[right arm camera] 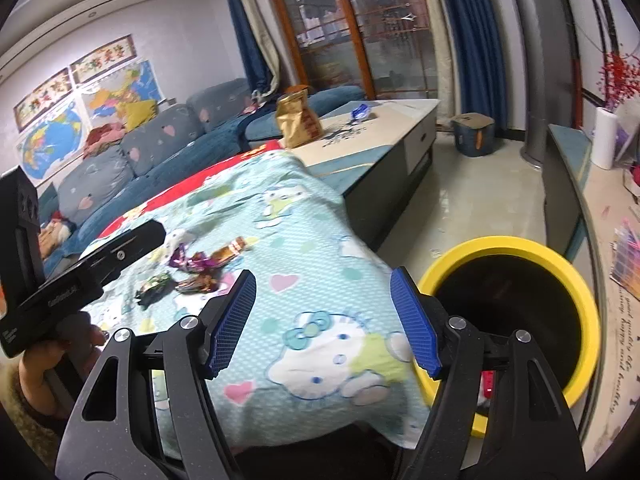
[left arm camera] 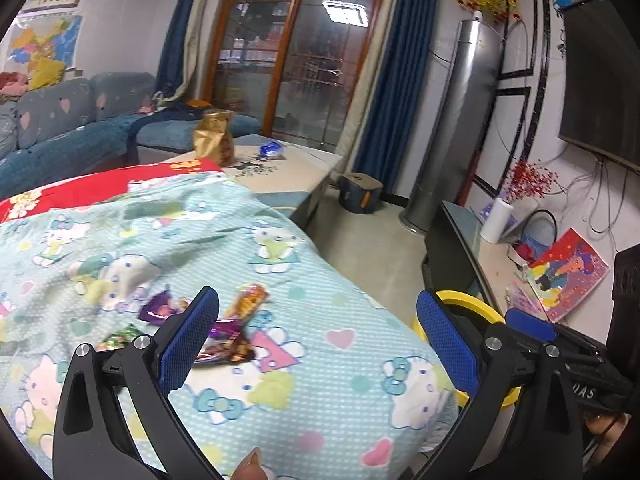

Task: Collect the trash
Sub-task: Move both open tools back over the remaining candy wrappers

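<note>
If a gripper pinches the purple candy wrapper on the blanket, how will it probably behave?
The purple wrapper looks crumpled and thin, so it is probably floppy and very light. Its shiny film may slip between the pads. The soft blanket beneath could bunch up.

Even indoor light, fairly bright; ceiling lamp reflects in far glass door point(left arm camera: 304, 60). Strong fisheye bending, black vignette at corners. Slight motion blur on near blanket point(right arm camera: 304, 280).

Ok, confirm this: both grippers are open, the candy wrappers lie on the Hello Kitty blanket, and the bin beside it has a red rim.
One detail is wrong: the bin's rim is yellow, not red, as the right wrist view shows clearly. The rest stands: the left gripper and right gripper are both open, and the candy wrappers lie on the Hello Kitty blanket, with the bin beside it.
</note>
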The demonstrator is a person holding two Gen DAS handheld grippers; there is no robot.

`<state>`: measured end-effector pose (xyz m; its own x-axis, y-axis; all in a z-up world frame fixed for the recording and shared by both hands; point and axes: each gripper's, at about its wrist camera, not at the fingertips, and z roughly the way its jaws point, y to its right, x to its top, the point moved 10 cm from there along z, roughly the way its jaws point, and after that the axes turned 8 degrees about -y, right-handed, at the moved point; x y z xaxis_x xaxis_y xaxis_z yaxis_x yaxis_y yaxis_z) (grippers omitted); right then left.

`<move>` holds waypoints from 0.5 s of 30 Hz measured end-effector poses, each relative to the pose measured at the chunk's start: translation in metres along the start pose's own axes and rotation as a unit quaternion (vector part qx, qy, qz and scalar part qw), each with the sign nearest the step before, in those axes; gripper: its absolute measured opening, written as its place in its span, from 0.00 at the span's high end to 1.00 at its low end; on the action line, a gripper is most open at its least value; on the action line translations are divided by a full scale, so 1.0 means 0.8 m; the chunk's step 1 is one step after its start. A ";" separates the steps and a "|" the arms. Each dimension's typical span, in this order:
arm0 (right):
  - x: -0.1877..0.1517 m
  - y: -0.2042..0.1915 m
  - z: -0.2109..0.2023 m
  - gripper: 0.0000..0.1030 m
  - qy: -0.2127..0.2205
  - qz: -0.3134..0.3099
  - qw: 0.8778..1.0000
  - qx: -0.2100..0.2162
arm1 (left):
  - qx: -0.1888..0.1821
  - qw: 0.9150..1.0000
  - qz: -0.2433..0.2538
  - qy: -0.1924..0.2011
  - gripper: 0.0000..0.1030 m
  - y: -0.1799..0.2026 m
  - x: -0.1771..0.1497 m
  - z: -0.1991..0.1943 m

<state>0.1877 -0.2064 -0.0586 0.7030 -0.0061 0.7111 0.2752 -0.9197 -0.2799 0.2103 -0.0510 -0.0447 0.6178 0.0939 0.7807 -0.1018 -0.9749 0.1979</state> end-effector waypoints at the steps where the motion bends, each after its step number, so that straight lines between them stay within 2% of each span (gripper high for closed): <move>1: -0.001 -0.007 0.003 0.40 -0.002 -0.003 1.000 0.004 | 0.003 1.000 -0.003 0.002 0.06 -0.006 0.000 -0.002; 15: -0.001 -0.091 0.049 0.40 -0.036 -0.052 0.997 0.043 | 0.056 0.996 -0.062 0.014 0.06 -0.109 0.000 -0.023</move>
<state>0.1931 -0.1240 -0.0639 0.7119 0.1194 0.6921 0.4022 -0.8772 -0.2623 0.2049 0.0380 -0.0507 0.5984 0.2192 0.7707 0.0623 -0.9717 0.2280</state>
